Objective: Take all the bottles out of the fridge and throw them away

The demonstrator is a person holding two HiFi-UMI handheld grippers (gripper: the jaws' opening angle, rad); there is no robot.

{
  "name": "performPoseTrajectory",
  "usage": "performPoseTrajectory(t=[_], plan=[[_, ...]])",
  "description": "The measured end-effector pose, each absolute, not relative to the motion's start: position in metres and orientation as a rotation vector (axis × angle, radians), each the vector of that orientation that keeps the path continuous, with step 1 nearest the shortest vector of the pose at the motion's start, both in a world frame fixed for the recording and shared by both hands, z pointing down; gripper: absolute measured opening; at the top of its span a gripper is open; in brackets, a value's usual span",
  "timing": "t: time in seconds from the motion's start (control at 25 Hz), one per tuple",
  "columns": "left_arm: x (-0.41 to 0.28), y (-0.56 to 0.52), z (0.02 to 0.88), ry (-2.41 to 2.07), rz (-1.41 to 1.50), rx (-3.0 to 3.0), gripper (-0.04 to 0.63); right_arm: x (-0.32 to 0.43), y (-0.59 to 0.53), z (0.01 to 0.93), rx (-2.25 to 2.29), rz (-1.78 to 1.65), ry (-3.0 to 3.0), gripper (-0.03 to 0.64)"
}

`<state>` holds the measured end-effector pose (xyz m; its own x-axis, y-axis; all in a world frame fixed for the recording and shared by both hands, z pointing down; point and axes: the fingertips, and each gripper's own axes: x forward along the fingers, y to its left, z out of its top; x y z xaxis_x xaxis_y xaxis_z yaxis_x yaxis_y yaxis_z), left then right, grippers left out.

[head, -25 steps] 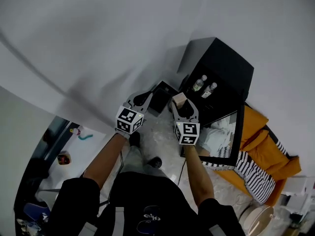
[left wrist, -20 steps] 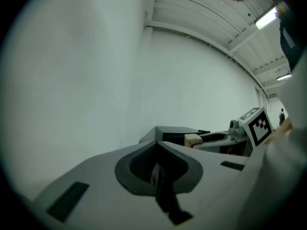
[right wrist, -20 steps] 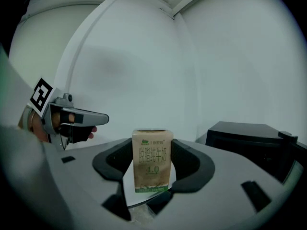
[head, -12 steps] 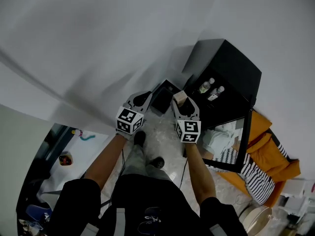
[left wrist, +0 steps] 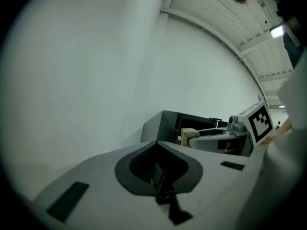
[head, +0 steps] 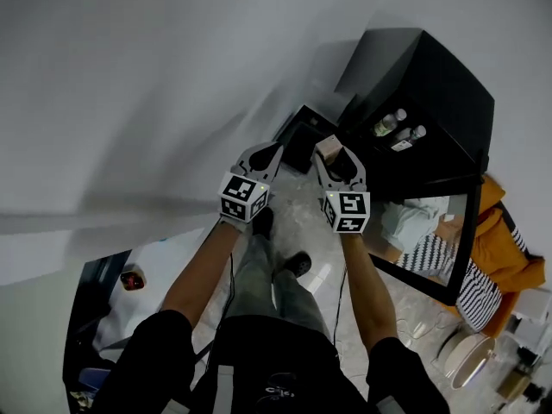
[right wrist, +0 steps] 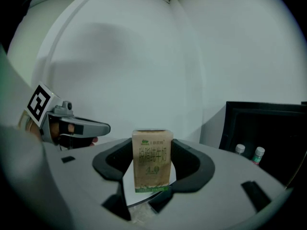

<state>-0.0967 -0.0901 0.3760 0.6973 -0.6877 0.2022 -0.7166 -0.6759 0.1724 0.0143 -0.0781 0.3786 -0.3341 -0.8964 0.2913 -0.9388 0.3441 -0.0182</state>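
The black fridge [head: 435, 89] stands open, and two bottles [right wrist: 258, 154] stand side by side on a shelf inside it. Just in front of the fridge, the right gripper [head: 338, 160] has its jaws clamped on a small upright milk carton [right wrist: 152, 159]. The left gripper [left wrist: 156, 145], on its far side from the fridge, has its jaws together with nothing between them.

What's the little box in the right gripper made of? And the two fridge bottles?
The box is probably paperboard: matte tan, with folded edges and a printed front. The bottles are likely plastic, with white caps, but they are too small to be sure.
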Motion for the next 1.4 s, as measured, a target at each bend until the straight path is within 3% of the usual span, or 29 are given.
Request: performPoseTrajectory(t=[0.84, 1.4], plan=[[-0.075, -0.119, 0.598, -0.972, 0.317, 2.539, 0.002, 0.014, -0.107, 0.611, 1.634, 0.526, -2.256, 0.25], [-0.049, -0.198, 0.694, -0.875, 0.434, 2.609, 0.002, 0.033, -0.194, 0.746, 1.698, 0.61, -2.234, 0.25]])
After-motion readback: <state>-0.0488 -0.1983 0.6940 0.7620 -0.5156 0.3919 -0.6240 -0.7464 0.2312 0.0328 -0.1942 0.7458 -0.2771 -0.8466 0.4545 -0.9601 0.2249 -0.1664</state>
